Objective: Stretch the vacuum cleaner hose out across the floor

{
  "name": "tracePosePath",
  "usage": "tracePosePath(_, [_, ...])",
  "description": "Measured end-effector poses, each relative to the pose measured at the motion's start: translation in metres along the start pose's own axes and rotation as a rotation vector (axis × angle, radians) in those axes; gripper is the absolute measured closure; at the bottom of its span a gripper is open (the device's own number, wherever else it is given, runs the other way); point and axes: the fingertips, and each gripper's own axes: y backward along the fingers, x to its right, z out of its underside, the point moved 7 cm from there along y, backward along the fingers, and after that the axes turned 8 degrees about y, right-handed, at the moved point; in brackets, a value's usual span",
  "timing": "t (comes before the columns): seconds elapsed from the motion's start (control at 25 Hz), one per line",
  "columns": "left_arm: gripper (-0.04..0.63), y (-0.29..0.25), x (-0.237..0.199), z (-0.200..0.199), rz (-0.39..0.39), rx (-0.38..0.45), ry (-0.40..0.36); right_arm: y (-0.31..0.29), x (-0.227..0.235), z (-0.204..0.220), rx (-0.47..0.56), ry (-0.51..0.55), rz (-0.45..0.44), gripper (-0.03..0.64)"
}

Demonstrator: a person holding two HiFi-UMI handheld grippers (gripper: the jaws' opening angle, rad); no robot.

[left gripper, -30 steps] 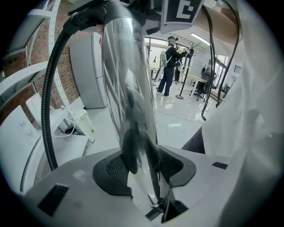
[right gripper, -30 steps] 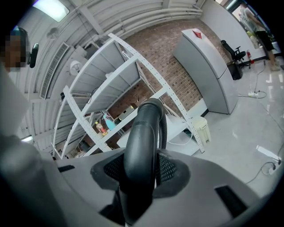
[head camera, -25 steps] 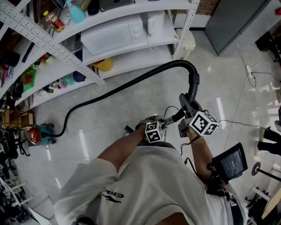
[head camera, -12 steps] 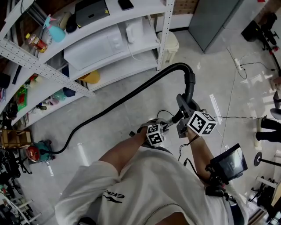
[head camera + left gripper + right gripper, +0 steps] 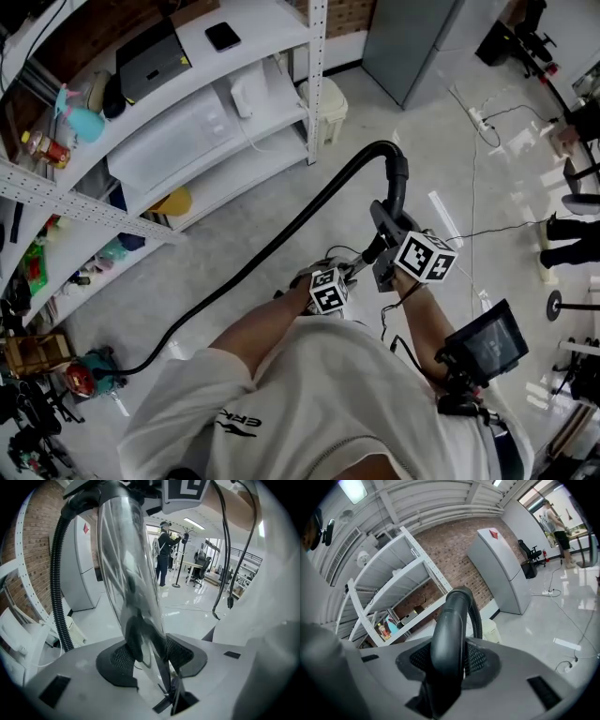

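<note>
As right claw clamps dark handle, left claw clamped on clear tube, hose arching ahead

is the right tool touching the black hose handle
Touching. The right gripper view shows the right tool's pads pressed against both sides of the black hose handle.

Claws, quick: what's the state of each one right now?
Left claw: closed on the shiny vacuum tube.
Right claw: closed on the dark curved hose handle.
</note>
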Motion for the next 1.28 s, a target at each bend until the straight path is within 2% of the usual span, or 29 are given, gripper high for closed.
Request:
tracePosePath(0.32, [0.437,-0.011,-0.004,-0.019,0.007,-0.012,-0.004,0.005,0.024,-0.012,-0.016,0.002,0.002,0.477])
tracePosePath(0.68, [0.436,-0.042,0.003,-0.052,-0.052,-0.026,0.059,0.008,0.06,-0.024,-0.06,0.031,-0.076,0.477])
tracePosePath(1.0, [0.434,-0.077,0.017,-0.082,-0.062,-0.035,0.104,0.022,0.101,-0.034,-0.086,0.032,-0.113,0.476])
tracePosePath(1.28, [0.431,-0.093,0.025,-0.09,-0.087,-0.044,0.14,0.027,0.115,-0.032,-0.111,0.048,-0.15,0.474])
